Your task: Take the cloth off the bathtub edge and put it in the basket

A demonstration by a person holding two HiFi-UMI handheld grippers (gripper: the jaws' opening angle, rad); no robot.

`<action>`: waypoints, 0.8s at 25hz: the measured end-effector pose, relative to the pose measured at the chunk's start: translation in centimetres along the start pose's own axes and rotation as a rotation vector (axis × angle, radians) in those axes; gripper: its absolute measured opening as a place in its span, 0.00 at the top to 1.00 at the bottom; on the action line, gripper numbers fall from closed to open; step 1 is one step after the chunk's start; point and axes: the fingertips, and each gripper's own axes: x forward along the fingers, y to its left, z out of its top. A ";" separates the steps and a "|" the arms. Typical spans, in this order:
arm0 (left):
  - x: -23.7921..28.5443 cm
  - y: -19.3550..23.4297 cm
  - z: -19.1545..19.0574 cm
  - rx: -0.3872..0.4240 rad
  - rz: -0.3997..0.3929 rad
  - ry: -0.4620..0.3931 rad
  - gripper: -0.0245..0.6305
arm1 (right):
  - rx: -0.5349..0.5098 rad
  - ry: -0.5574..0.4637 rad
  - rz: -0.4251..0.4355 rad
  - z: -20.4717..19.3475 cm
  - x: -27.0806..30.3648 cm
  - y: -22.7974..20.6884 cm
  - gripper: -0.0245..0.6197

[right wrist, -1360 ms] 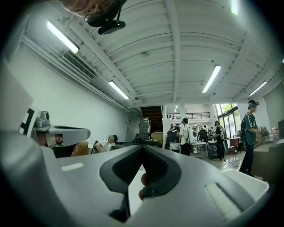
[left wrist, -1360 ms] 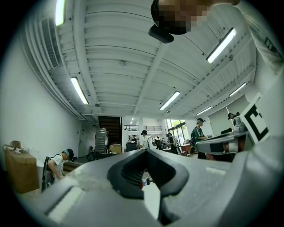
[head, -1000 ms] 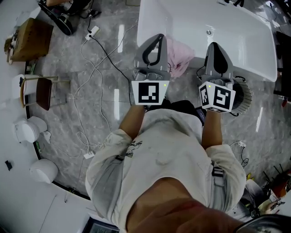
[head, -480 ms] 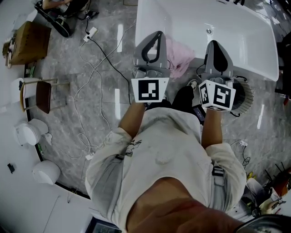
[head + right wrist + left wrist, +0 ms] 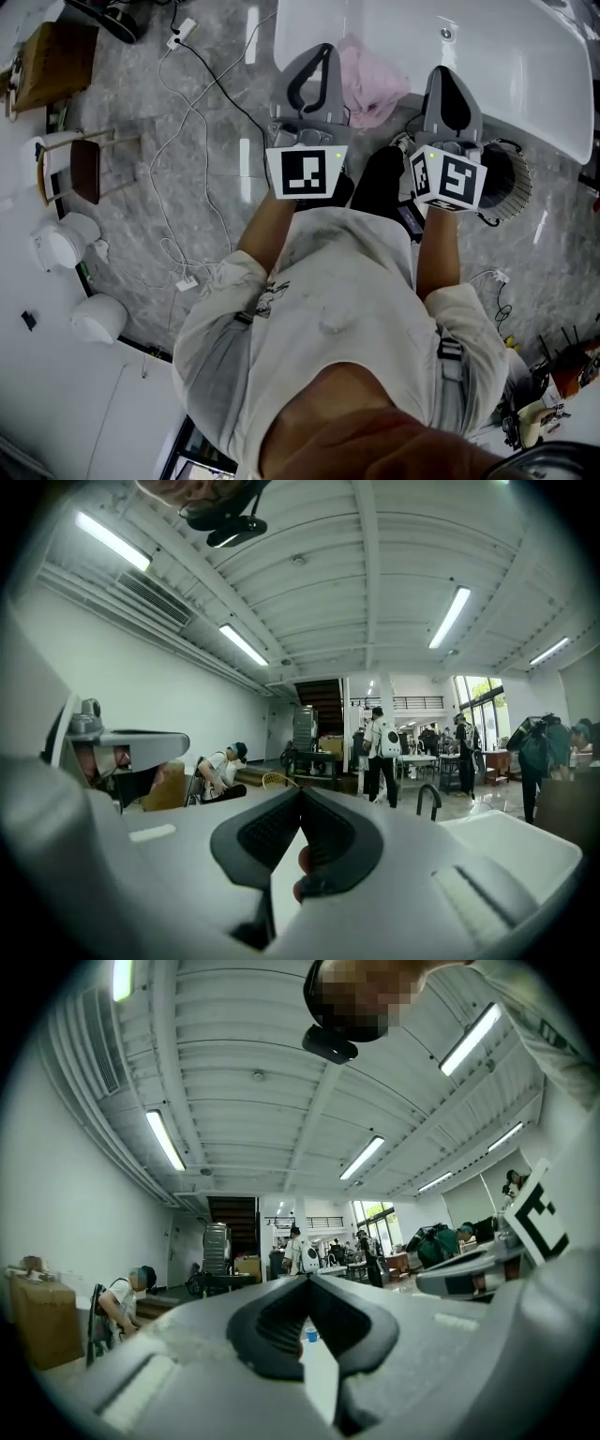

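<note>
Cloth on the tub edge, both grippers shut and empty

A grey marble floor (image 5: 187, 234) fills most of the head view, with white cables (image 5: 185, 281) trailing across it. A white bathtub (image 5: 506, 66) stands at the top, its near edge running just ahead of the person. The person, in a pale shirt (image 5: 328, 309), faces the tub with both arms held forward. Off to the left a chair (image 5: 80, 173) with a brown seat stands well apart from the tub, and a brown box (image 5: 47, 66) sits beyond it. The basket (image 5: 518, 178), round and ribbed, stands on the floor just beside the tub at the right, partly hidden behind the right gripper's marker cube. The pink cloth (image 5: 370, 75) lies bunched over the tub's near edge, between the two grippers as seen from above and nearer the left one; neither gripper holds it. The left gripper (image 5: 305, 1281) points out into the room, its fingers together with nothing between them. The right gripper (image 5: 300, 792) has its fingers closed tip to tip, also empty, and its own view catches a corner of the tub at the right
</note>
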 end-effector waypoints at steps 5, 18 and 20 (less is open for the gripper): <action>0.7 0.4 -3.6 -0.016 0.029 0.045 0.96 | 0.009 0.089 0.048 -5.7 2.7 0.4 0.96; 1.5 0.9 -13.1 -0.058 0.082 0.145 0.96 | 0.011 0.363 0.242 -23.2 7.4 3.3 0.85; 1.4 0.8 -14.4 -0.063 0.086 0.163 0.96 | -0.014 0.419 0.274 -26.0 7.9 3.7 0.78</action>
